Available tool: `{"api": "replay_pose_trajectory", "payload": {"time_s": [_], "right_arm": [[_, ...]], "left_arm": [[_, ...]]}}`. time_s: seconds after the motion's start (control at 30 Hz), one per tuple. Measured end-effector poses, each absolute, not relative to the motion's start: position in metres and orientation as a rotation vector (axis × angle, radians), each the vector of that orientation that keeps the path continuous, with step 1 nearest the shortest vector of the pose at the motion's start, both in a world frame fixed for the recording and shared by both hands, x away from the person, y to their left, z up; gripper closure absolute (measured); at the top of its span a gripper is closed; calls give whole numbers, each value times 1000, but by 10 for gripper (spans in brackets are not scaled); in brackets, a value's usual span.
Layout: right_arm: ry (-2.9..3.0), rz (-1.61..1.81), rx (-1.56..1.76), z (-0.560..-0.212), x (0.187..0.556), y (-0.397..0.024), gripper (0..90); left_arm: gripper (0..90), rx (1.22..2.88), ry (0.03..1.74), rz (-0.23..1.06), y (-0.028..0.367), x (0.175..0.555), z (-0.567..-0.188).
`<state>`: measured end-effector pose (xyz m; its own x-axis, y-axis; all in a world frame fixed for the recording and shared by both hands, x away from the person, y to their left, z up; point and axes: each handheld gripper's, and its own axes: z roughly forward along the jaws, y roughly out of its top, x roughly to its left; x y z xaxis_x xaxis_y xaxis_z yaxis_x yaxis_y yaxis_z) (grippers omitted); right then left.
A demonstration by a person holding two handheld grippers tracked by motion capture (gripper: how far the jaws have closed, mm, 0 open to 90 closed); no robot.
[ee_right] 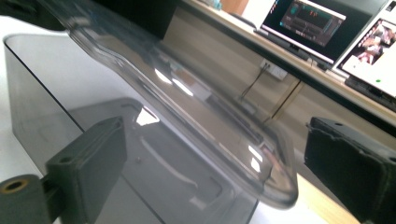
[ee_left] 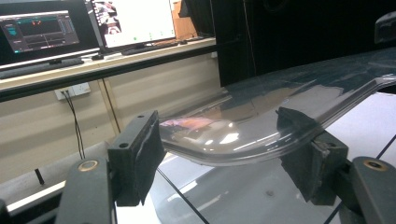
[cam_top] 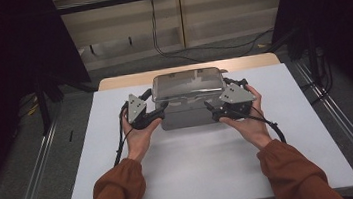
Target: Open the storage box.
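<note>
A clear grey plastic box point(cam_top: 189, 117) stands at the far middle of the white table point(cam_top: 208, 176), with a glossy clear lid point(cam_top: 189, 84) over it. My left gripper point(cam_top: 158, 112) is at the lid's front left corner and my right gripper point(cam_top: 214, 109) at its front right corner. In the left gripper view the jaws of the left gripper point(ee_left: 219, 149) stand apart with the lid's curved edge point(ee_left: 261, 107) between the pads. In the right gripper view the right gripper point(ee_right: 215, 158) is also open around the lid's corner point(ee_right: 187, 102), above the box wall point(ee_right: 37, 107).
Bare white tabletop lies in front of the box between the person's orange sleeves point(cam_top: 120, 196). Beyond the table are a wooden strip point(cam_top: 127, 80), hanging cables point(cam_top: 157, 36) and dark curtains. A bench with monitors point(ee_left: 135, 21) shows behind the lid.
</note>
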<state>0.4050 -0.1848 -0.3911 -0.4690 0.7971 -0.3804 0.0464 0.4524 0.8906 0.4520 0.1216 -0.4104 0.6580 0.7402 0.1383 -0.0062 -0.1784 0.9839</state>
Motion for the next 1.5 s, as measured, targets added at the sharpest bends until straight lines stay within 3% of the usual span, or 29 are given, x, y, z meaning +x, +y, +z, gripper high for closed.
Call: {"api": "replay_pose_trajectory", "payload": {"time_s": [0.13, 0.87, 1.5], "right_arm": [[1856, 1116, 723, -395, 408, -188, 43], [1785, 1217, 813, -395, 430, -213, 388], [1768, 1297, 793, -388, 442, -223, 532]], "left_arm": [[318, 1630, 617, 744, 122, 452, -410], [330, 1607, 630, 746, 119, 459, -401], [369, 1608, 617, 744, 120, 469, -393]]}}
